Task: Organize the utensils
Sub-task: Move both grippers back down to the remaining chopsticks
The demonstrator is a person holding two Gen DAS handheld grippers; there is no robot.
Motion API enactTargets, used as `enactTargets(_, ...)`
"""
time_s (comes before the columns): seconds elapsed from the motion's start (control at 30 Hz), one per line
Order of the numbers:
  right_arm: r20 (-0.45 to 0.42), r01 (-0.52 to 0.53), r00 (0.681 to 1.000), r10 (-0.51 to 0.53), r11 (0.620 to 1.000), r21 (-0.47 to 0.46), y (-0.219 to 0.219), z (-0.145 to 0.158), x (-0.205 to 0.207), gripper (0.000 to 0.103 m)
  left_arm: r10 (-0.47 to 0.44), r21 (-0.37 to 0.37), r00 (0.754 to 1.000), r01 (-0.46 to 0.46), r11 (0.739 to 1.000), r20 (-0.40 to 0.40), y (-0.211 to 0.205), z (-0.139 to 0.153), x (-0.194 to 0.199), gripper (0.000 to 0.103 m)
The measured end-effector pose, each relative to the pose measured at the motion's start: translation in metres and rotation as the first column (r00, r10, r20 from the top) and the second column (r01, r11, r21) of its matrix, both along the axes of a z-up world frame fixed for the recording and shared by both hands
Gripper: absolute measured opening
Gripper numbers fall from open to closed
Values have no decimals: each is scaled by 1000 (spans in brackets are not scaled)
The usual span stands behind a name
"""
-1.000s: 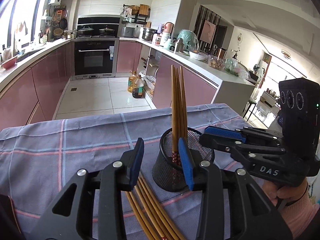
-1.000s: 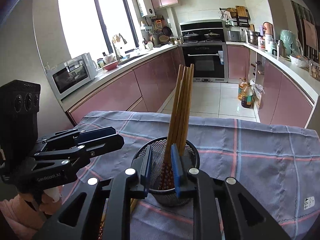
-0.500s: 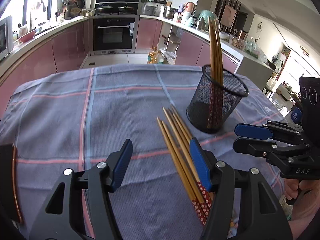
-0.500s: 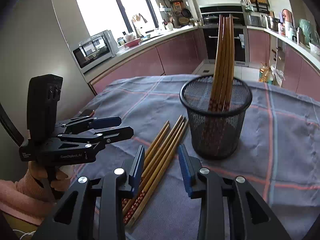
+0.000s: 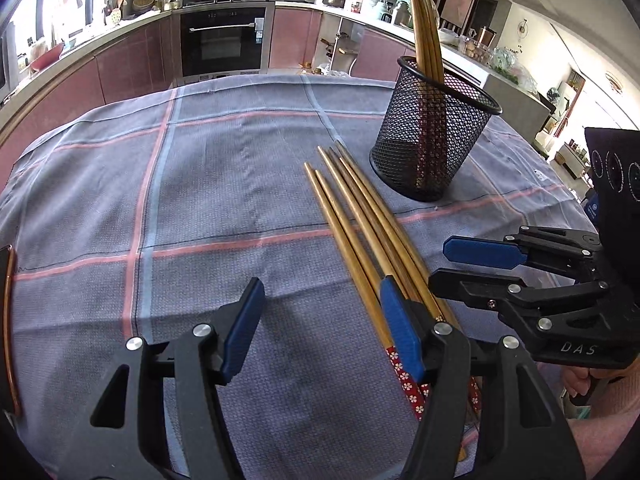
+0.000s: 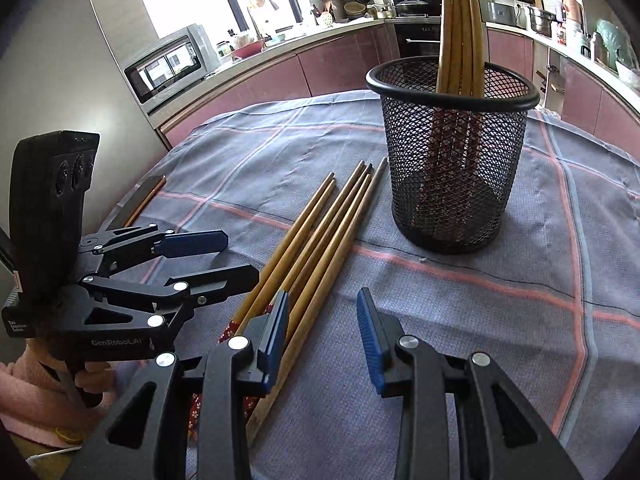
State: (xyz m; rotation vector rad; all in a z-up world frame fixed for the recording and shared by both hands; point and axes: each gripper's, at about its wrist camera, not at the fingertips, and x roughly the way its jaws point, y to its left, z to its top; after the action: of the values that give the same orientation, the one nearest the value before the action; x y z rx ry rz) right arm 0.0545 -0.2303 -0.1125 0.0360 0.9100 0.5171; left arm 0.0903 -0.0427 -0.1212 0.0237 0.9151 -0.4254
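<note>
Roughly halfway, I judge: 4 chopsticks [image 6: 460,20] stand in the cup [image 6: 452,152], 5 loose chopsticks [image 6: 320,240] lie on the cloth [image 5: 200,200] beside it, and both the left gripper [image 5: 320,328] and right gripper [image 6: 322,336] hover spread wide, grasping nothing.

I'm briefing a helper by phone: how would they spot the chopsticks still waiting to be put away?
Find the black mesh cup standing on the blue checked cloth. Beside its base, the loose chopsticks lie flat in a bundle, tips toward the cup. Unlike the chopsticks standing upright inside the cup, these rest on the cloth.
</note>
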Motion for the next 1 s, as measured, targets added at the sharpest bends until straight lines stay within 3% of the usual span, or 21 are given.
enactTargets(0.57, 12, 8, 1000, -7, 998, -64, 0, -3, -4, 32, -17, 52, 1000, 16, 999, 10, -9, -3, -1, 61)
enactTargets(1.0, 10, 8, 1000, -7, 996, -94, 1, -3, -3, 33, -12, 71, 1000, 11, 997, 12, -7, -4, 0, 54)
